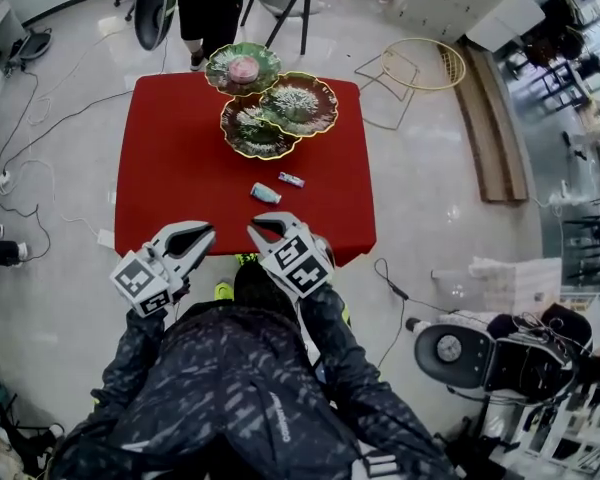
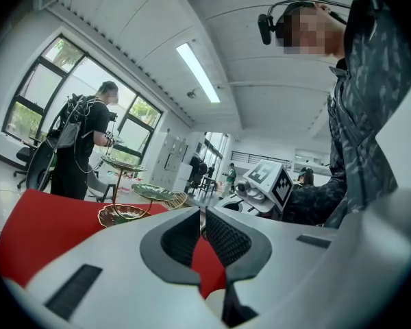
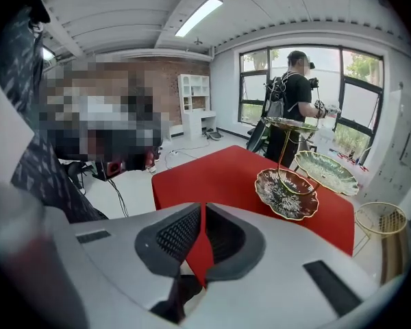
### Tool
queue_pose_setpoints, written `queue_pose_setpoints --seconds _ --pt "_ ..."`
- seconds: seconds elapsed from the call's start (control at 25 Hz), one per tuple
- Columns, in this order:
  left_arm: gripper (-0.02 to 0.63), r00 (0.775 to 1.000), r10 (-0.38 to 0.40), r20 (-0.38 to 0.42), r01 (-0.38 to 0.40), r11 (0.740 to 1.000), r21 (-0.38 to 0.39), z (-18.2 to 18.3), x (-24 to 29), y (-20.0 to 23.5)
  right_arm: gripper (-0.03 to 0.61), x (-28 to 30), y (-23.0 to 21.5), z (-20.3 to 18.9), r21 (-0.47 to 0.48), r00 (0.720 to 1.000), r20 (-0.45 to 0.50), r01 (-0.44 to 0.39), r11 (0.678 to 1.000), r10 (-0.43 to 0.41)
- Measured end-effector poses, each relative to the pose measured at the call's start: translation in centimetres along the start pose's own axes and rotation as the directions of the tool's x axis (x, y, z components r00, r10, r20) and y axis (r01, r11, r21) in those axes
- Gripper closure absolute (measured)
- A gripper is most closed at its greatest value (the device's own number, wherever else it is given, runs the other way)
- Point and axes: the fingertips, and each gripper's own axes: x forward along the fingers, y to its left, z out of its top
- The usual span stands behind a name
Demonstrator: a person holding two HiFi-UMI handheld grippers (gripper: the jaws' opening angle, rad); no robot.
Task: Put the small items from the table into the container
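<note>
The left hand-held gripper (image 1: 208,231) and right hand-held gripper (image 1: 253,227) are hovering pressed together, empty. We are judging: spread the jaws first, then straddle the small pale-blue packet (image 1: 265,193) lying on the red table (image 1: 170,158), near the tiered green leaf-shaped dishes (image 1: 298,105).

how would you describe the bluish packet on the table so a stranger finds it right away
On the red table, look at the bare cloth in front of the tiered dish stand, where two small packets lie. It is the pale blue packet, larger and farther from the stand than the other packet.
</note>
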Motion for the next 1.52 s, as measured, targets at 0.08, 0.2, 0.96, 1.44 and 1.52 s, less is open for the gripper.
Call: queue_pose_setpoints --seconds 0.08,0.2,0.96,1.44,1.52 --pt "0.598 1.000 0.003 -0.003 -0.003 1.000 -0.010 -0.7 0.1 0.2 0.548 0.4 -0.4 -0.6 0.006 1.000 -0.003 0.010 1.000 -0.010" --pt "0.598 1.000 0.005 -0.018 -0.005 1.000 -0.020 -1.8 0.5 0.6 0.546 0.9 -1.2 -1.2 -0.004 0.999 -0.001 0.041 0.999 -0.041" --pt "0.598 0.998 0.019 -0.060 -0.022 0.999 -0.049 -5.5 3.1 4.3 0.403 6.8 -6.5 -7.1 0.032 0.993 -0.099 0.061 0.998 -0.058" --pt "0.597 0.994 0.048 -0.094 -0.055 0.996 -0.075 -6.7 5.2 5.9 0.339 11.4 -10.2 -11.3 0.044 0.983 -0.181 0.039 0.998 -0.031" --pt "0.597 0.994 0.053 -0.099 -0.062 0.994 -0.085 -6.9 5.4 6.0 0.336 12.1 -10.7 -11.8 0.051 0.982 -0.190 0.035 0.998 -0.025"
